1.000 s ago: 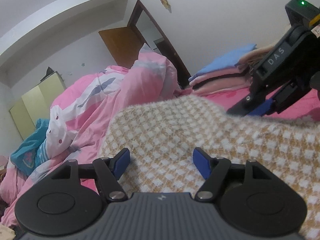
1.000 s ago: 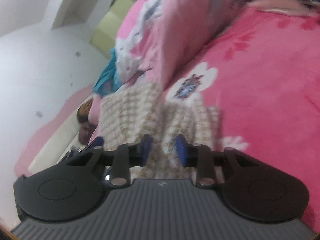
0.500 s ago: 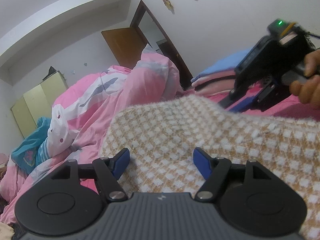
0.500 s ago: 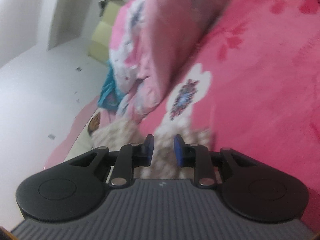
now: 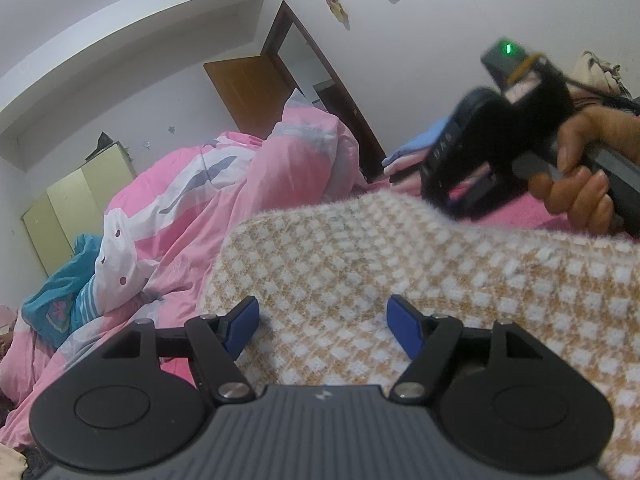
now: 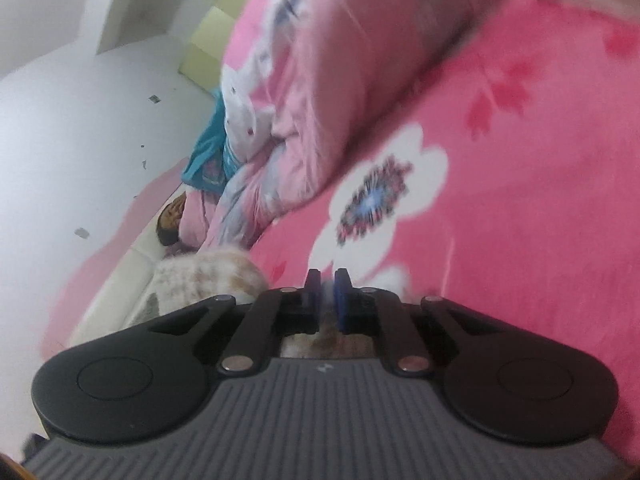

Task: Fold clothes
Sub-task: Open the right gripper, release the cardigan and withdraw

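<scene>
A fuzzy orange-and-white checked sweater point(image 5: 400, 264) lies on the bed and fills the lower half of the left wrist view. My left gripper point(image 5: 322, 316) is open, its blue pads spread just above the cloth with nothing between them. A hand point(image 5: 580, 184) holds my right gripper point(image 5: 456, 208) behind the sweater's far edge, blurred by motion. In the right wrist view my right gripper point(image 6: 327, 284) is shut, with a thin tuft of the sweater point(image 6: 208, 276) pinched between its pads. The rest of the cloth hangs below, mostly hidden by the gripper body.
A bunched pink quilt point(image 5: 240, 200) lies to the left with a teal garment point(image 5: 60, 292) beside it. A stack of folded clothes point(image 5: 404, 156) sits at the far side. The pink floral sheet point(image 6: 520, 200) spreads ahead of the right gripper. A brown door point(image 5: 248, 88) is behind.
My right gripper has closed on the sweater's edge and lifted it up and to the right. The left gripper has stayed open over the cloth.
</scene>
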`<state>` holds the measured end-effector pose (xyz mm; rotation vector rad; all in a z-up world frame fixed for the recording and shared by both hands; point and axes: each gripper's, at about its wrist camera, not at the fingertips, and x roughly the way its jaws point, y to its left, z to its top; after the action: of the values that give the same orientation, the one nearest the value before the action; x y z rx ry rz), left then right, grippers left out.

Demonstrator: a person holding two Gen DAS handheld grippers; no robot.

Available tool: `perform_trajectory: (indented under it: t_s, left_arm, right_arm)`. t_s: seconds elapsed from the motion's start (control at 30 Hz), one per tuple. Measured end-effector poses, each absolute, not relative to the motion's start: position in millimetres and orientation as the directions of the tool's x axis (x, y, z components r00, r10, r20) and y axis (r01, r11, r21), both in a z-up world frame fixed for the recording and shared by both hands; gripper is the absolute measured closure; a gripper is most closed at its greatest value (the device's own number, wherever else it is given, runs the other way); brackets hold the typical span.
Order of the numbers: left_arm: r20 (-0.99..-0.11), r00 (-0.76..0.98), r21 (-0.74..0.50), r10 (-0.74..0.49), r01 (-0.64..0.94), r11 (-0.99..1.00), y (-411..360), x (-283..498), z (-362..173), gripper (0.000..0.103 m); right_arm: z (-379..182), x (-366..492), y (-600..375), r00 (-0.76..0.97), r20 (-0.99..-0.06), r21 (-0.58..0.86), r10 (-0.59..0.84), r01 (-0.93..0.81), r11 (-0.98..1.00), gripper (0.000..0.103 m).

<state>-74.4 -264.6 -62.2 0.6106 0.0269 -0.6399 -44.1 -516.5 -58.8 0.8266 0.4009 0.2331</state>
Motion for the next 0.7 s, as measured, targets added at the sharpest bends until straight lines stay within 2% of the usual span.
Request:
perform_trajectory:
  t_s: [0.2,0.5,0.7]
  left_arm:
    - [-0.212,0.817,0.554,-0.537,0.553,0.623,-270,-76,-64,0.031]
    - [-0.214,0.815,0.557,-0.538,0.554,0.619,-270,-75,-63,0.031]
    - [-0.217,0.81,0.548,-0.545,0.563,0.619,-269,-73,-63,0.031]
  right_arm:
    - [-43,-60,-513,0.934,-0.273,0.658,0.23,0.007,0.753,0.103]
    - [-32,-116,-509,0.95,-0.276,0.623,0.149,0.059,0.78,0.099]
    - [-12,-129,-475,0.924,-0.363,0.505,0.122,0.084,0.859,0.099]
